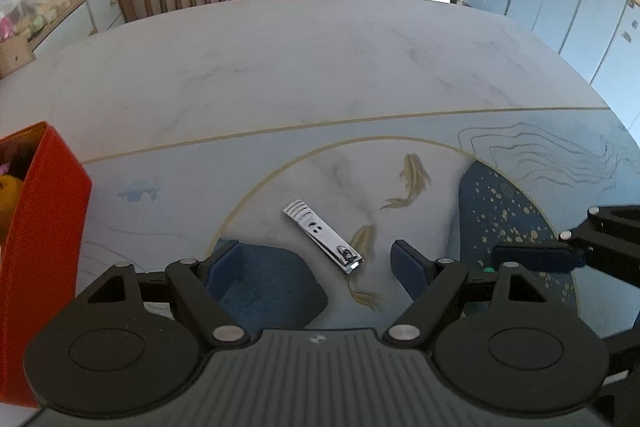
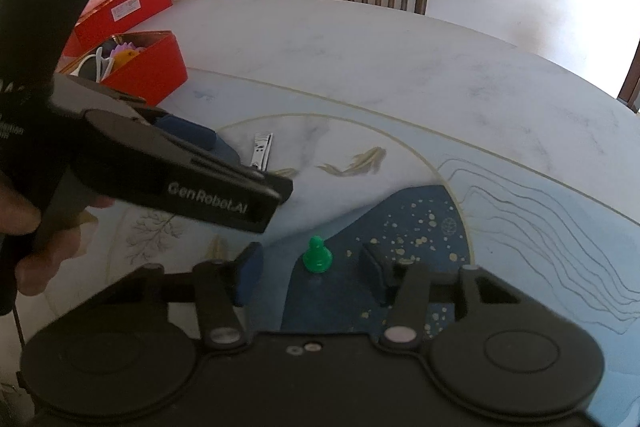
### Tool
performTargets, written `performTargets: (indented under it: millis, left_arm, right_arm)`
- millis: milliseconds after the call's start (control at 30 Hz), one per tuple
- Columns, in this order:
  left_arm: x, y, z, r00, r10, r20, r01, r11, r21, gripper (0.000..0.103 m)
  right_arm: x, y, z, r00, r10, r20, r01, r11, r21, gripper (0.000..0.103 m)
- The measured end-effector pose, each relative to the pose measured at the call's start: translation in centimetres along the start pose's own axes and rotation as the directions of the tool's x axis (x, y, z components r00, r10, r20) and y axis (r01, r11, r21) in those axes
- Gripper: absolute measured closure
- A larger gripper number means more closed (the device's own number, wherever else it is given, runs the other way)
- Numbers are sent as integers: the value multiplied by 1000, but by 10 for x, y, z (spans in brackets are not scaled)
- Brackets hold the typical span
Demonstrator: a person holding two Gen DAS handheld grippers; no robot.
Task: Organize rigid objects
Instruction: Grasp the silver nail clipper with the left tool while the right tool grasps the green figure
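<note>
Low in the left wrist view, the left gripper (image 1: 318, 263) is spread wide around a silver nail clipper (image 1: 322, 241) lying between its fingers; a red box (image 1: 40, 227) stands at left. Bottom centre of the right wrist view, the right gripper (image 2: 310, 275) gapes around a green pawn (image 2: 317, 255) on the table (image 2: 400, 67).

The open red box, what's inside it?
The red box shows a white looped item, something purple, and an orange-yellow piece near the rim. Its wall and the left gripper cover whatever lies deeper.
</note>
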State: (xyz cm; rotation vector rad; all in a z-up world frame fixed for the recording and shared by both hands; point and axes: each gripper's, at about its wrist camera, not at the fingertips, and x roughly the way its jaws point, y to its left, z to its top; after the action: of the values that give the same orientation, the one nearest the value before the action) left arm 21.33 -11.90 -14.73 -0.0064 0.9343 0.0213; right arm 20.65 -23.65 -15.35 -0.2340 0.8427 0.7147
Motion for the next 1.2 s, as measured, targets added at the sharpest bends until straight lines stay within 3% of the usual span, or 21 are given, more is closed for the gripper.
performTargets:
  millis: [167,300,400,533,1200]
  left_arm:
    - [-1,-5,2,1000,0,15,0,1000,22,41]
    - [-4,-10,3,1000,-17,21,16,999,49,67]
    - [-5,-9,4,1000,-20,14,19,999,43,75]
    - [-6,0,7,1000,-18,3,18,1000,9,88]
    - [-41,19,10,999,-43,31,45,998,-41,92]
  right_arm:
    - [1,1,1,1000,-15,6,15,1000,-24,68]
    - [2,3,-1,999,-35,11,36,998,-57,78]
    - [2,4,-1,999,-35,13,36,997,-65,88]
    - [0,2,-1,999,-35,13,36,997,-69,89]
    - [-28,0,8,999,10,42,-13,998,57,89]
